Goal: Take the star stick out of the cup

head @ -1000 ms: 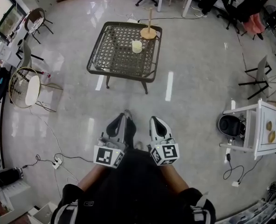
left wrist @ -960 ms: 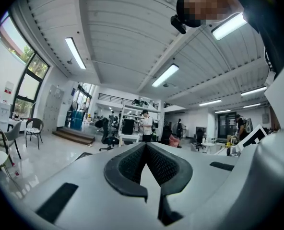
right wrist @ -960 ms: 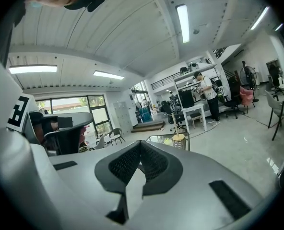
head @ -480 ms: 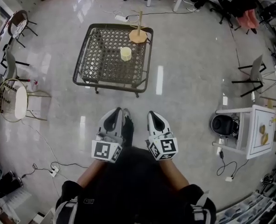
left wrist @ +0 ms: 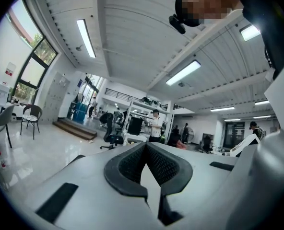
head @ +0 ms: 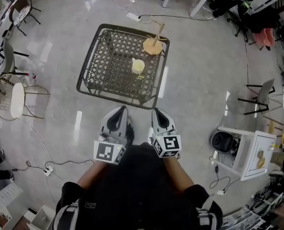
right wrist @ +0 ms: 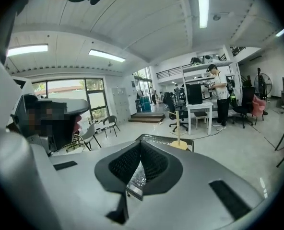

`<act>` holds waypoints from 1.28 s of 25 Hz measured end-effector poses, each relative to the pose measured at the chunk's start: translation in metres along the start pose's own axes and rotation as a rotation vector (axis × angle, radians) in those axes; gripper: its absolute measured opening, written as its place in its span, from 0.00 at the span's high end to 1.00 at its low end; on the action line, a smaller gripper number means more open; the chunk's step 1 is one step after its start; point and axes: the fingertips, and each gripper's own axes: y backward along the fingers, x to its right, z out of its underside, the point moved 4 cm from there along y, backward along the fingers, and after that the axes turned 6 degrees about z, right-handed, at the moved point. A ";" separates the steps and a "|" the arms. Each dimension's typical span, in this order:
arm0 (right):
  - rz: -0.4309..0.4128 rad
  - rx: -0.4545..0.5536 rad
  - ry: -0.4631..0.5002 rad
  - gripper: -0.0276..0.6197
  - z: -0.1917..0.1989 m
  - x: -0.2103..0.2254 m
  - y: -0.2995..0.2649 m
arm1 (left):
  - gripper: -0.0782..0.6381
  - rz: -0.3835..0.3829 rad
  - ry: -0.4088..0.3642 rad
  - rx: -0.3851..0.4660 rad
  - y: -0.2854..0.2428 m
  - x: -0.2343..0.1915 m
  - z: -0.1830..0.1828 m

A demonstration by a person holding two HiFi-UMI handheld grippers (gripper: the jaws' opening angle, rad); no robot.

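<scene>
right gripper: fingers tips touching | mesh table just beyond | wooden stand on its far corner

My left gripper and right gripper held side by side, low before me, pointing forward; both pairs of jaws pressed together (nothing between).

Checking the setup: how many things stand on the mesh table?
2: a pale cup near the middle of the mesh table, and a wooden peg stand by its far right corner. Its contents are too small to tell.
</scene>
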 end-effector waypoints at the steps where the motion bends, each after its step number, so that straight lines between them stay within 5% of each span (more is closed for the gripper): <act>1: -0.003 -0.003 0.007 0.94 -0.002 0.001 -0.011 | 0.87 -0.002 0.000 0.003 -0.006 -0.007 -0.001; 17: -0.122 -0.222 0.323 0.94 0.023 0.022 -0.137 | 0.87 -0.068 0.019 0.005 -0.058 -0.054 -0.012; 25: -0.305 -0.377 0.799 0.91 0.060 0.026 -0.189 | 0.87 -0.103 0.005 -0.020 -0.088 -0.063 -0.010; 32: -0.406 -0.425 1.094 0.89 0.090 0.024 -0.224 | 0.87 -0.157 0.030 -0.028 -0.100 -0.075 -0.007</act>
